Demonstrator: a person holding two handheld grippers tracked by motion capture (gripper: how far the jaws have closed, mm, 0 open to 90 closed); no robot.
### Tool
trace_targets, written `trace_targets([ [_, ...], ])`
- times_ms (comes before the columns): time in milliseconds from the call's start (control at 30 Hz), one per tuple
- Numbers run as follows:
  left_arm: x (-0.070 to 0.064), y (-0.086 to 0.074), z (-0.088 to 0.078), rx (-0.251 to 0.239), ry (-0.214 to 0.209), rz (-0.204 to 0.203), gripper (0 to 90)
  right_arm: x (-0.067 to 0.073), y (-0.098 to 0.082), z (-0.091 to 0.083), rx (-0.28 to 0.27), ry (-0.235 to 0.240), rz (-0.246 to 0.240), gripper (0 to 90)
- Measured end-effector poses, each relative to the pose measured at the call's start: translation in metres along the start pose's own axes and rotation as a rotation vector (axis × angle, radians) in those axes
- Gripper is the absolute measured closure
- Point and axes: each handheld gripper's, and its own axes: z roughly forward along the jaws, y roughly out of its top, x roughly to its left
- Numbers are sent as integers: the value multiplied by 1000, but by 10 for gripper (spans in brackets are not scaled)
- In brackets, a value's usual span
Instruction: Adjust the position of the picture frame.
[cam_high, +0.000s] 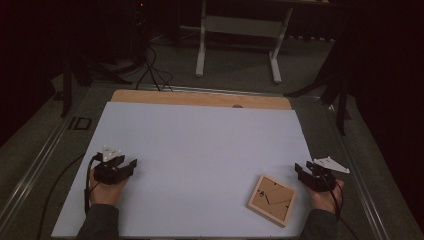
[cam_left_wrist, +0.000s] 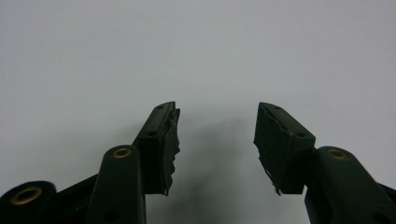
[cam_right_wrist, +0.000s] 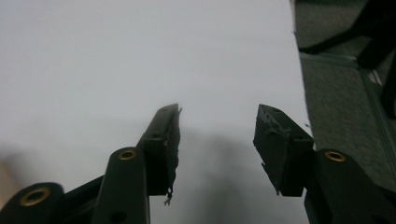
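Observation:
A small square wooden frame (cam_high: 272, 199) lies face down on the white sheet (cam_high: 200, 150) near the front right, its backing and clips showing. My right gripper (cam_high: 306, 171) rests just right of the frame, apart from it, with the jaws open and nothing between them; in the right gripper view (cam_right_wrist: 217, 144) they hover over bare white sheet. My left gripper (cam_high: 126, 165) sits at the front left of the sheet, also open and holding nothing; in the left gripper view (cam_left_wrist: 217, 140) its worn pads (cam_left_wrist: 170, 140) face plain white surface.
The sheet covers a wooden board (cam_high: 200, 98) whose far strip shows. Metal rails (cam_high: 45, 150) run along both sides of the table. White table legs (cam_high: 237, 45) and black cables (cam_high: 152, 70) stand on the floor beyond. The sheet's right edge (cam_right_wrist: 296, 70) is close to my right gripper.

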Motion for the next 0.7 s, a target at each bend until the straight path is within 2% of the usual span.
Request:
trace_targets([
  [33,-1,0,-6,-16,-8,14,489,0,0,0,0,0,0,510],
  [67,-4,-2,-16,-39,-15,45,490,4,1,-3,-8,9,-10,525],
  [100,-4,-2,-16,-39,-15,45,490,4,1,-3,-8,9,-10,525],
  [133,-6,-3,-22,-53,-22,72,488,10,2,-6,-21,19,-24,538],
  [300,-9,-2,-25,-60,-30,100,475,17,4,-10,-38,34,-42,585],
  [367,-11,-4,-25,-43,-16,126,477,17,5,-11,-43,44,-42,626],
  [433,-12,-5,-26,-35,-14,136,479,17,6,-14,-57,75,-26,683],
  [500,-13,-6,-28,-32,-16,146,478,18,6,-14,-58,77,-26,690],
  [533,-13,-7,-28,-35,-17,144,475,19,7,-16,-65,89,-16,703],
  [567,-13,-7,-30,-37,-17,146,469,19,9,-19,-77,128,8,735],
  [633,-12,-6,-31,-46,-14,142,469,20,11,-20,-81,135,10,748],
  [700,-10,-6,-33,-63,-14,126,469,22,13,-24,-93,166,10,777],
])
